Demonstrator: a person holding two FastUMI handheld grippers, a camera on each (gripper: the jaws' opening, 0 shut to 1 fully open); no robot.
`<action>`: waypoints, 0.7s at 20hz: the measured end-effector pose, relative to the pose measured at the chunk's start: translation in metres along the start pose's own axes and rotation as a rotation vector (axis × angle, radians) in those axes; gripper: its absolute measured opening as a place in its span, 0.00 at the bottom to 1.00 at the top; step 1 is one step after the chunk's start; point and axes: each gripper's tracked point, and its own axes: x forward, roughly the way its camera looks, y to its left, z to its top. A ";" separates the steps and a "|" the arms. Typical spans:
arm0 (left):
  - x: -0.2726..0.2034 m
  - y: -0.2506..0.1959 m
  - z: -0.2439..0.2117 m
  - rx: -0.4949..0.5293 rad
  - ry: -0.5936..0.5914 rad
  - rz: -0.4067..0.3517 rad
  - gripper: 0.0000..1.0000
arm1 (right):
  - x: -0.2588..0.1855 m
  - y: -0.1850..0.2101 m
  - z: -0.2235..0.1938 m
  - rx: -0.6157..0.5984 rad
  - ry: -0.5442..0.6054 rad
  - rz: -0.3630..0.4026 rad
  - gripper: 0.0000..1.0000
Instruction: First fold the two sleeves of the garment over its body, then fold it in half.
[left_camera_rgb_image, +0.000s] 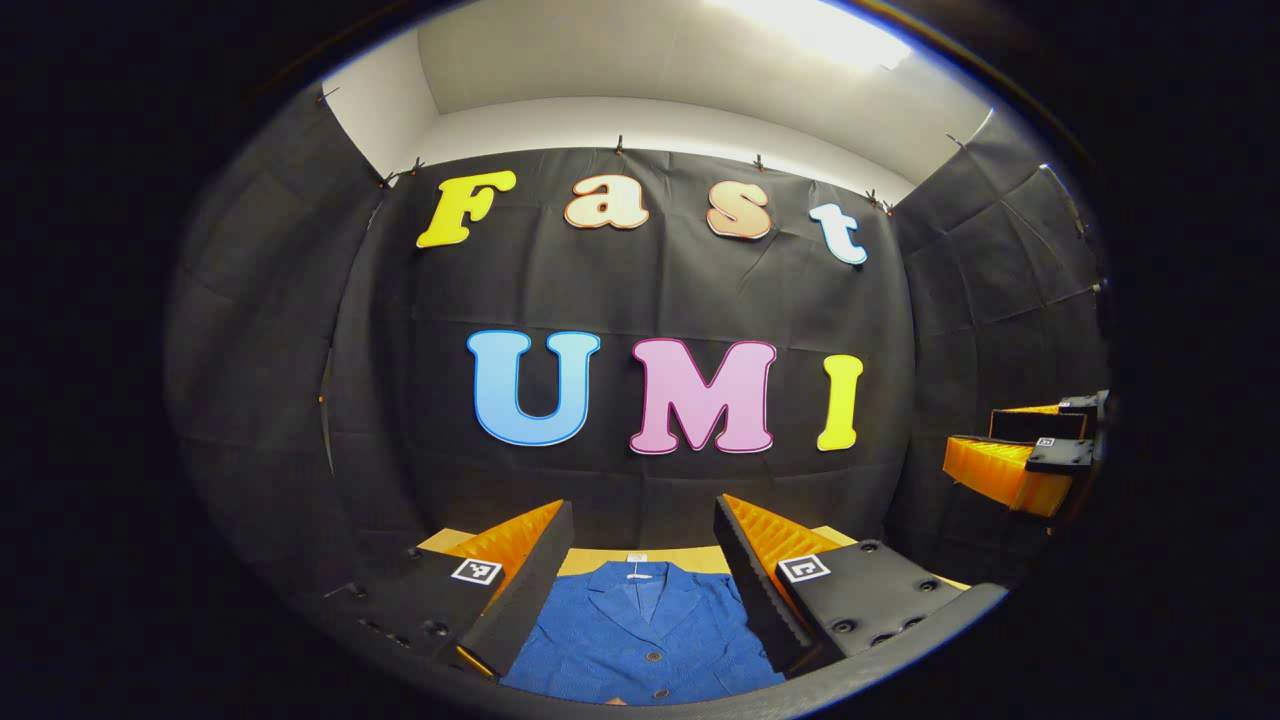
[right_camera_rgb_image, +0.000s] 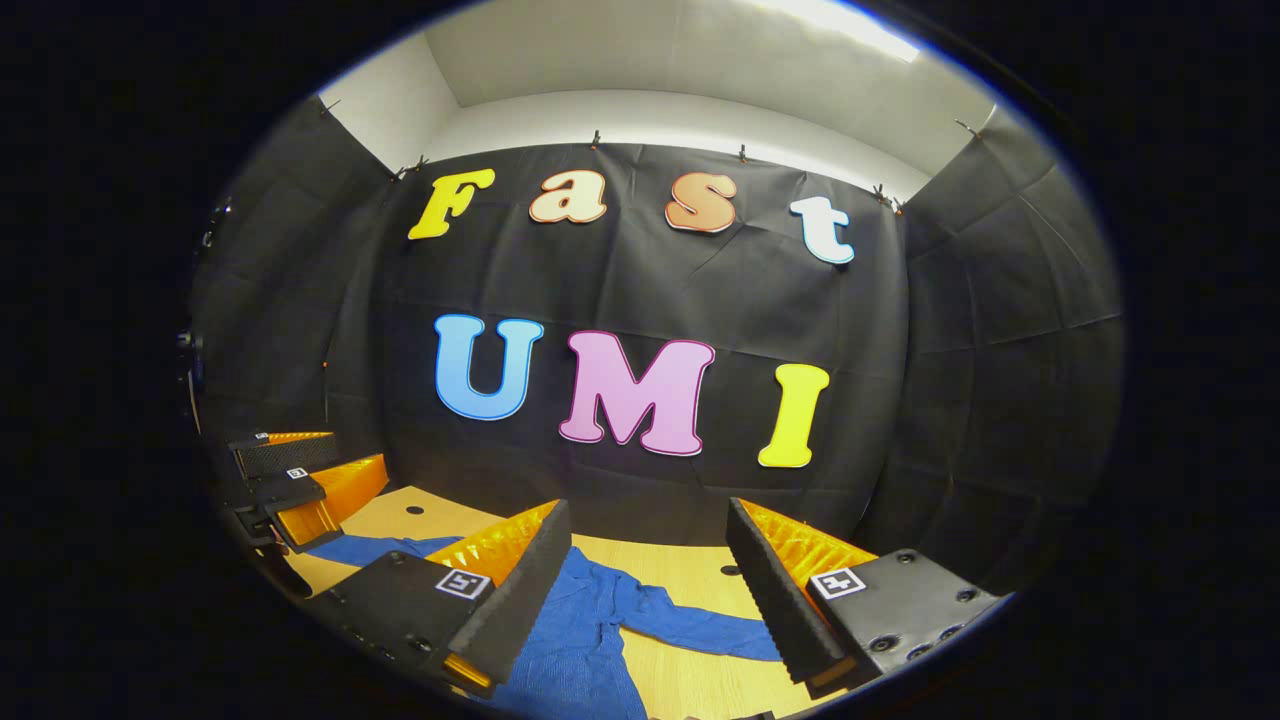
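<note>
The blue jacket (left_camera_rgb_image: 640, 640) lies flat on the table (right_camera_rgb_image: 680, 560), collar at twelve o'clock, body running toward six. Left gripper (left_camera_rgb_image: 640, 570) hangs above its chest, fingers apart — right gripper (right_camera_rgb_image: 650, 580) too, nearer the sleeve (right_camera_rgb_image: 700, 628) stretching toward three o'clock.

Left gripper (left_camera_rgb_image: 640, 575): two wedge-shaped fingers with ribbed inner faces, mounted on dark flat blocks with recessed screw holes; a square black-and-white marker sits on each block, at 7 and 5 o'clock. Right gripper (right_camera_rgb_image: 650, 580): same build, with markers at 7 and 5 o'clock and screw holes along the outer edges.
</note>
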 end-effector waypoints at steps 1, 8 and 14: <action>0.001 -0.001 -0.001 0.001 0.004 -0.002 0.82 | 0.000 0.000 0.001 0.001 -0.002 -0.001 1.00; 0.005 -0.006 -0.001 0.002 0.005 -0.008 0.83 | 0.001 -0.005 -0.001 -0.002 0.004 -0.010 1.00; 0.004 -0.001 -0.006 -0.005 0.024 -0.005 0.83 | 0.009 -0.003 -0.003 0.012 0.010 -0.014 1.00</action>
